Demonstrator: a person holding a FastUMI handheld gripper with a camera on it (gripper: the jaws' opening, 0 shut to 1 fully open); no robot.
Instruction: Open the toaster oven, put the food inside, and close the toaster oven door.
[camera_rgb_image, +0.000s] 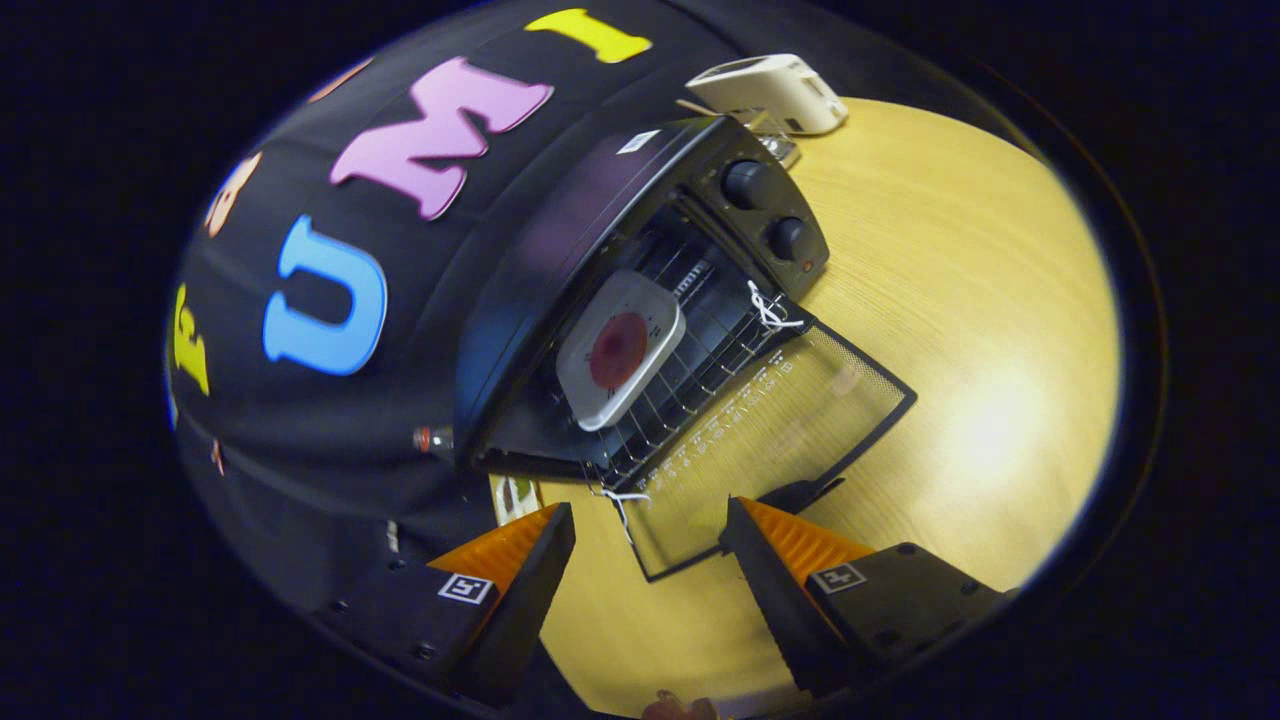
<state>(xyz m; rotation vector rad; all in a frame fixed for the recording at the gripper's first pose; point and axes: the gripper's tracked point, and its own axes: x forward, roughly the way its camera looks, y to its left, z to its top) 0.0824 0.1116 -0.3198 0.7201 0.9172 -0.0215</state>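
A black toaster oven (560, 260) stands on the wooden table (960, 300), seen tilted. Its glass door (770, 440) is folded down flat, just ahead of my fingers. On the wire rack (700, 360) inside sits a white square plate (620, 350) with a round dark-red piece of food (618, 350) on it. My gripper (648, 525) is open, with nothing between its fingers, and hovers over the near edge of the open door. White string is tied at both door hinges. Two knobs (770, 210) sit on the oven's control panel.
A white boxy device (772, 92) lies on the table behind the oven. Bare wooden tabletop spreads to the right of the door. A small red-capped object (432, 438) shows at the oven's left corner, against the black cloth wall.
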